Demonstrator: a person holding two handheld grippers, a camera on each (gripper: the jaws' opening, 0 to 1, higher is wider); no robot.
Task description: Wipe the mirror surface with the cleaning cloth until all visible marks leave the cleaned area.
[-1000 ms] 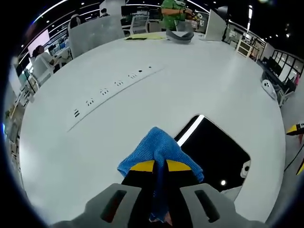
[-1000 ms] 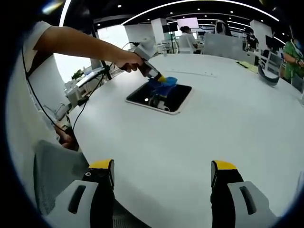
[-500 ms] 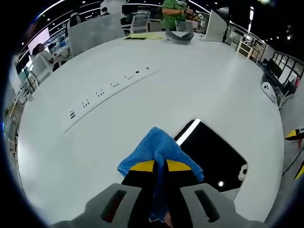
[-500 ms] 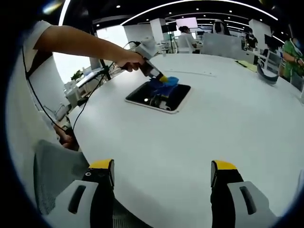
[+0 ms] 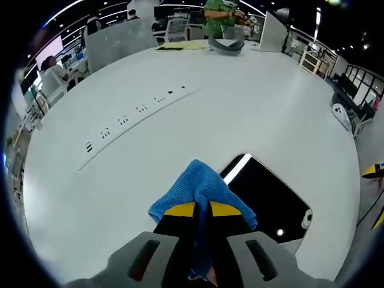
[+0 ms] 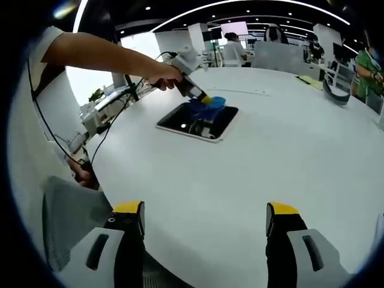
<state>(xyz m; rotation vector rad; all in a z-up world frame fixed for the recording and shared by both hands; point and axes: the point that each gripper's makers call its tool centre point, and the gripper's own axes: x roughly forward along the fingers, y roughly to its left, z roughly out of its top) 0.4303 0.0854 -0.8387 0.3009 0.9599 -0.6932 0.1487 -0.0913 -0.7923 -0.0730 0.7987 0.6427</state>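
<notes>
A blue cleaning cloth (image 5: 198,189) is pinched in my left gripper (image 5: 202,209), whose yellow-tipped jaws are shut on it. Just right of the cloth lies the dark mirror (image 5: 270,198), flat on the white table (image 5: 180,132), with a bright strip along its near-left edge. In the right gripper view the mirror (image 6: 195,123) lies far ahead, and the left gripper (image 6: 204,99), held by a person's hand, presses the cloth (image 6: 215,102) onto its far corner. My right gripper (image 6: 204,210) stands open above the table's near edge, its jaws wide apart with nothing between them.
A row of power sockets (image 5: 132,113) runs across the table to the left. A grey curved object (image 5: 227,45) and a yellow sheet (image 5: 180,45) lie at the far edge, near a person in green. Cables (image 6: 114,126) hang off the table's left side.
The left gripper view has shifted slightly, with the mirror's edge sliding a little relative to the cloth. The right gripper holds still and open.
</notes>
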